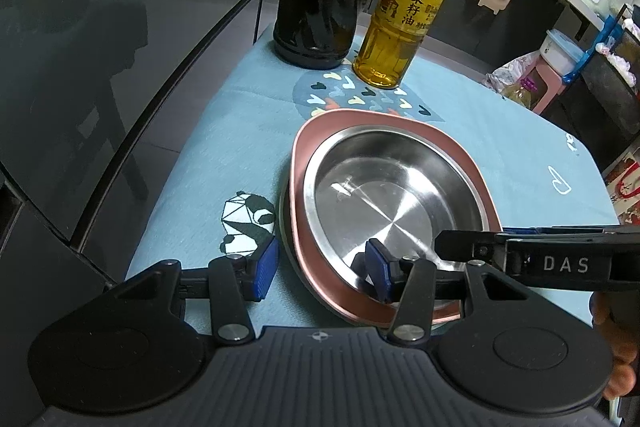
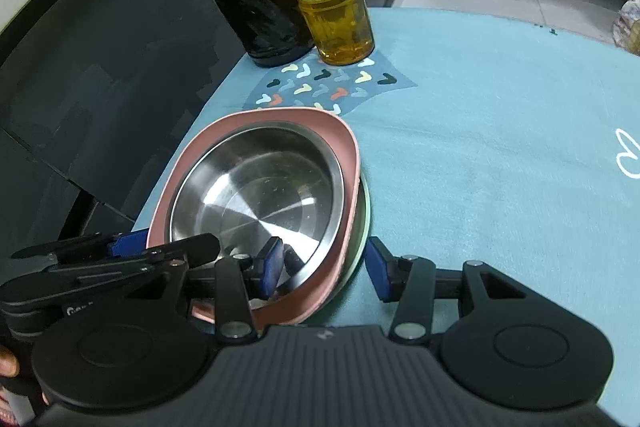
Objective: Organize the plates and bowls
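Straddling the stacked plates' (image 1: pixel 394 187) near rim, left tool (image 1: pixel 322 273), right tool (image 2: pixel 324 265), both open, gripping nothing.

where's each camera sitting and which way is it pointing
Left wrist: sits on the left gripper, looking forward and down at the steel bowl in the pink plate; its own fingers straddle the stack's left edge, the right gripper enters from the right, with a bit of hand.
Right wrist: sits on the right gripper, angled down at the same steel bowl; its fingers straddle the stack's right edge, the left gripper at left.
Shared: stack, dark bottle, oil bottle, blue cloth.
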Tool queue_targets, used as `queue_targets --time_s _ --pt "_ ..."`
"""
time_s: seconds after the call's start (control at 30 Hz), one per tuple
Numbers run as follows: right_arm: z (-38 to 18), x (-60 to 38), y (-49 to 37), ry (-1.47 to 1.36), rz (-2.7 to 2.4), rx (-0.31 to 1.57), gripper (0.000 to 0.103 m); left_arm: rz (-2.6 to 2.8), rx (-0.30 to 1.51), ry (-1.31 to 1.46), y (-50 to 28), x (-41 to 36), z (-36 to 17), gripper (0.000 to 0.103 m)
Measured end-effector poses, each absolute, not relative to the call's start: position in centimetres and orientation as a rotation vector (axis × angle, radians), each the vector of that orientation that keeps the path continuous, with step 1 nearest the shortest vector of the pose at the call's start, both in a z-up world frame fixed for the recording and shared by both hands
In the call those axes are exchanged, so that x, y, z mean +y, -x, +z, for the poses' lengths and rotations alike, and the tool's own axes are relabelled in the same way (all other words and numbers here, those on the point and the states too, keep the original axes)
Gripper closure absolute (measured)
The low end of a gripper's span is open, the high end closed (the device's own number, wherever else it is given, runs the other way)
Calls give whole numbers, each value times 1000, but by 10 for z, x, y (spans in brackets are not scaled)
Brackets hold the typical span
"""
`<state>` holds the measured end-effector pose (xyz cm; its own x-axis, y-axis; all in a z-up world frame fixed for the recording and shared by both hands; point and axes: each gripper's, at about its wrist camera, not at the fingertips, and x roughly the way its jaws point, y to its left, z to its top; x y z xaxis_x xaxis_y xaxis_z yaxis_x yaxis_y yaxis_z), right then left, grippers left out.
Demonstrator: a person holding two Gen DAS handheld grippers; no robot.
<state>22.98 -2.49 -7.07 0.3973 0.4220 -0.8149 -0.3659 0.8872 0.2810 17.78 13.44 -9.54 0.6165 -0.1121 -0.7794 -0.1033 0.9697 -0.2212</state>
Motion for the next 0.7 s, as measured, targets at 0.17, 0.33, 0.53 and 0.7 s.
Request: queue_targets --time_s 0.17,0.33,0.53,0.7 --pt "-72 -24 -229 -43 500 1035 66 17 919 205 -182 126 -95 58" --pt "-71 -22 -232 -11 508 1052 70 60 920 224 -184 125 -94 64" --pt "-68 -18 -225 32 478 1037 73 67 924 244 -181 129 -93 69" --pt "-58 -22 -221 19 482 1013 74 65 898 242 -176 129 -84 69"
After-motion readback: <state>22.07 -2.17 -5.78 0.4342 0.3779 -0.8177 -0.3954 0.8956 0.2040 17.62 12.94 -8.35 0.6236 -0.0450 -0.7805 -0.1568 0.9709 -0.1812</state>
